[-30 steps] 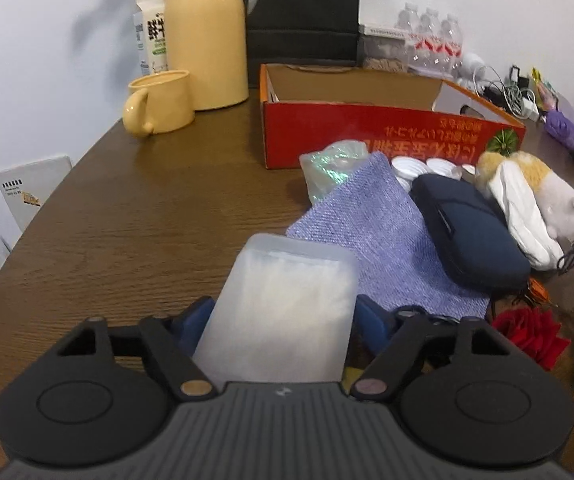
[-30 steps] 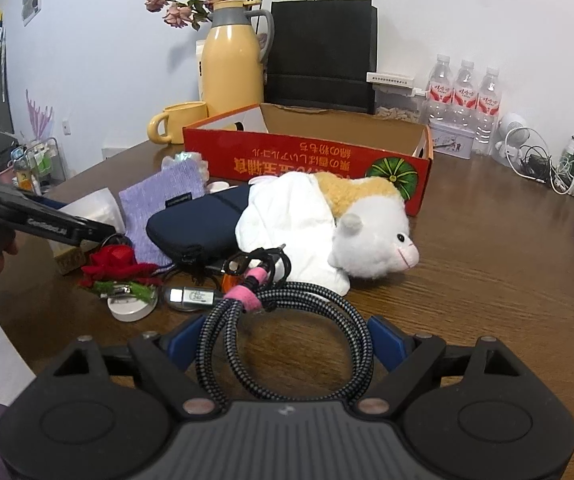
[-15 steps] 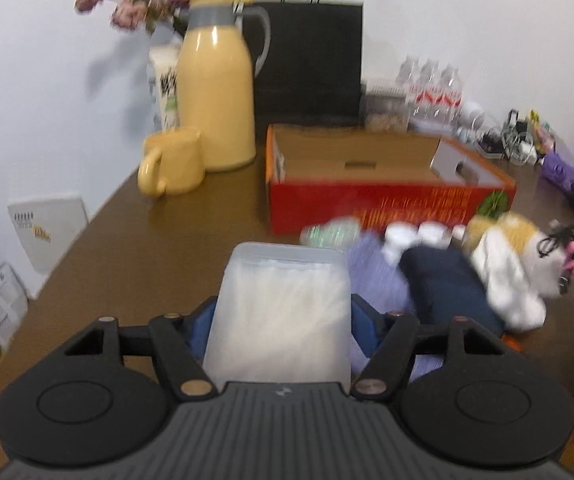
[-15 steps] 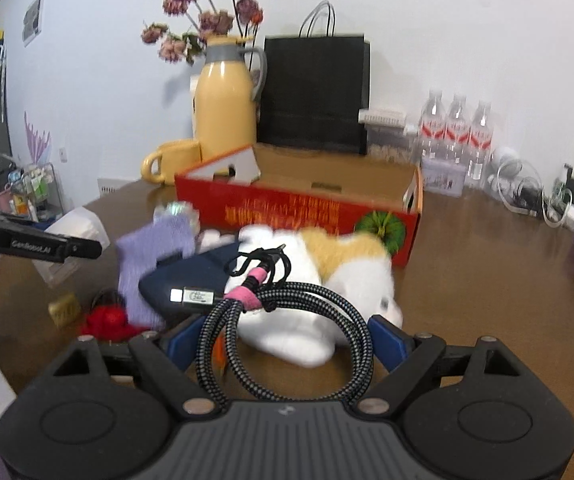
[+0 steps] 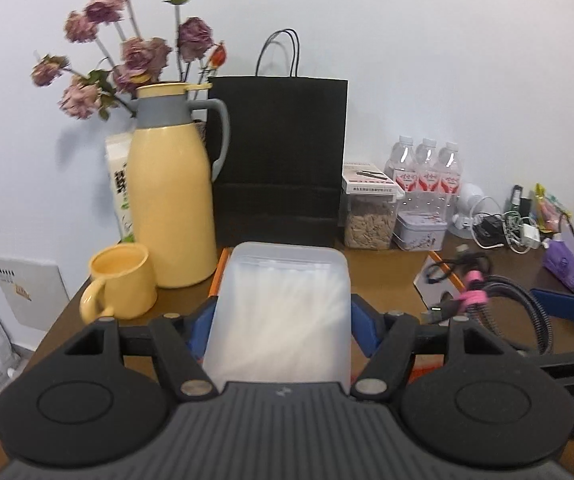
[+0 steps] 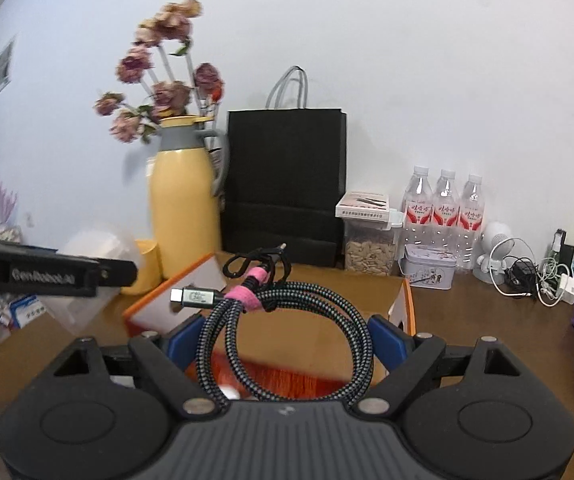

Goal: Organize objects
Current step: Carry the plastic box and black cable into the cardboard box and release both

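Left wrist view shows the left gripper (image 5: 283, 320) clamped on a translucent plastic box (image 5: 281, 312), its blue pads pressing both sides, ahead of it a yellow jug (image 5: 171, 200) and black paper bag (image 5: 281, 160). Right wrist view has the right gripper (image 6: 283, 340) gripping a coiled braided cable (image 6: 287, 332) above the cardboard box (image 6: 367, 300).

a brown wooden table (image 5: 487, 276) stands against a white wall. along its back edge stand a yellow thermos jug (image 5: 171, 204) with a yellow mug (image 5: 121, 286) just in front, a black paper bag (image 5: 281, 160), a clear jar of seeds (image 5: 369, 220), a small tin (image 5: 419, 232) and three water bottles (image 5: 427, 172). an open orange-edged cardboard box (image 6: 401, 300) sits nearer, and a tangle of chargers and cables (image 5: 507, 228) lies at the far right.
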